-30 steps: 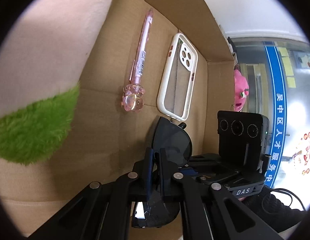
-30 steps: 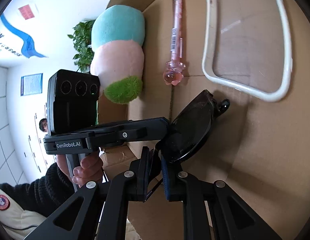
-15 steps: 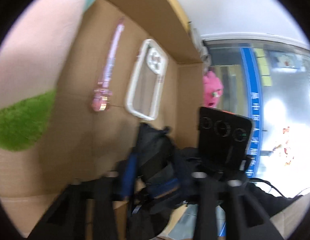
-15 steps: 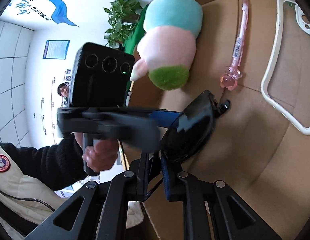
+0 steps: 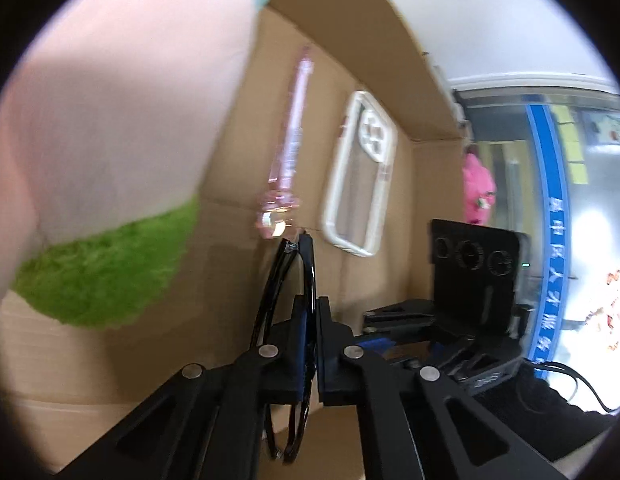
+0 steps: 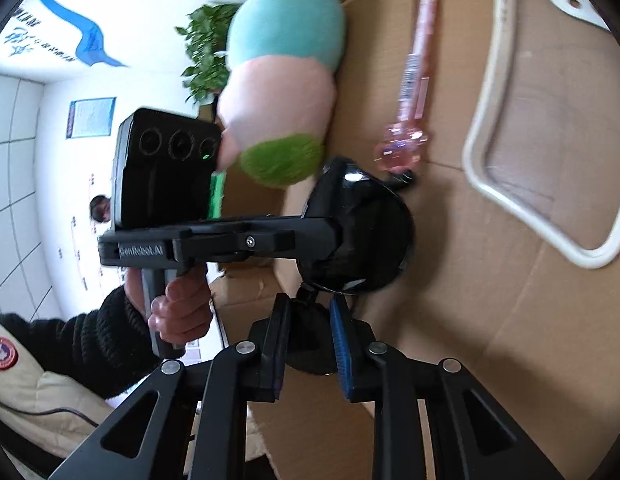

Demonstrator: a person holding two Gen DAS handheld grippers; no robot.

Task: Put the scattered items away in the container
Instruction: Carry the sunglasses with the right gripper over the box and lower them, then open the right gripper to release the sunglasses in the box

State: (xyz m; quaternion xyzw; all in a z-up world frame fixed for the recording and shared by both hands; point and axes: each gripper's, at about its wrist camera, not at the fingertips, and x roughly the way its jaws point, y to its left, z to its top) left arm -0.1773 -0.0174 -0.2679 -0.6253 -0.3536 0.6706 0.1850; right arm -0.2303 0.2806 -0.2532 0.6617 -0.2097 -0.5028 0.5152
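Note:
Black sunglasses (image 5: pixel 306 280) are held over the floor of the cardboard box (image 5: pixel 230 320). My left gripper (image 5: pixel 313 344) is shut on their frame, seen edge-on. In the right wrist view the sunglasses (image 6: pixel 361 236) sit just ahead of my right gripper (image 6: pixel 310 344), whose jaws stand apart around the lower lens without pinching it. The left gripper body (image 6: pixel 230 240) reaches in from the left and clamps the glasses.
In the box lie a pink pen (image 5: pixel 294 140), a white phone case (image 5: pixel 361 176) and a plush toy (image 5: pixel 110 160) in teal, pink and green. They also show in the right wrist view: pen (image 6: pixel 413 80), case (image 6: pixel 549 140), plush (image 6: pixel 286 80). Box walls stand behind.
My right gripper has opened and let go of the sunglasses. My left gripper has closed on them again and turned them edge-on. Both cameras swung about.

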